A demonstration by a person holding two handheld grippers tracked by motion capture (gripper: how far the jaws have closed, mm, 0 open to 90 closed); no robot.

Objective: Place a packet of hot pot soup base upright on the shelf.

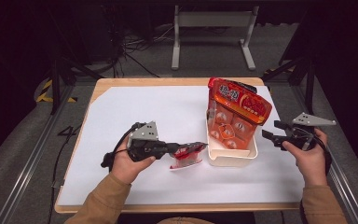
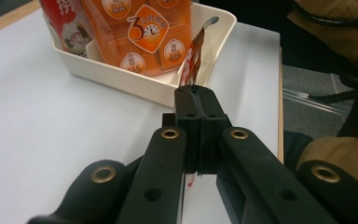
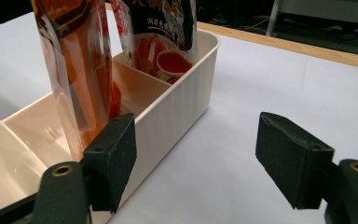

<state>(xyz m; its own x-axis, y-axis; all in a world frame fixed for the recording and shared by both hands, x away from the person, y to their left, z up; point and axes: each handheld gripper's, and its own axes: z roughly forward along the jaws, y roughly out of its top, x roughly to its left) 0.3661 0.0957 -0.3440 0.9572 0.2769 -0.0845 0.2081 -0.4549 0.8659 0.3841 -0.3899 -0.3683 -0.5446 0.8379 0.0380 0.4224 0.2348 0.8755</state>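
Note:
My left gripper (image 1: pixel 199 146) is shut on a small red and white sauce pouch (image 1: pixel 188 160), held just left of a cream divided bin (image 1: pixel 233 158). In the left gripper view the pouch (image 2: pixel 193 53) stands edge-on, pinched between the closed jaws (image 2: pixel 196 93), its top near the bin's rim (image 2: pixel 121 77). Tall orange pouches (image 1: pixel 238 114) stand upright in the bin. My right gripper (image 1: pixel 271 131) hovers open to the right of the bin. In the right gripper view its pads (image 3: pixel 112 156) straddle the bin's outer wall (image 3: pixel 177 109) and bare table, with nothing gripped.
White paper (image 1: pixel 135 116) covers the wooden table. The near compartments of the bin (image 3: pixel 14 154) hold nothing, with dividers between them. An orange pouch (image 3: pixel 79 70) and a darker printed pouch (image 3: pixel 158 28) stand farther along the bin. A metal stand (image 1: pixel 212 32) is on the floor beyond the table.

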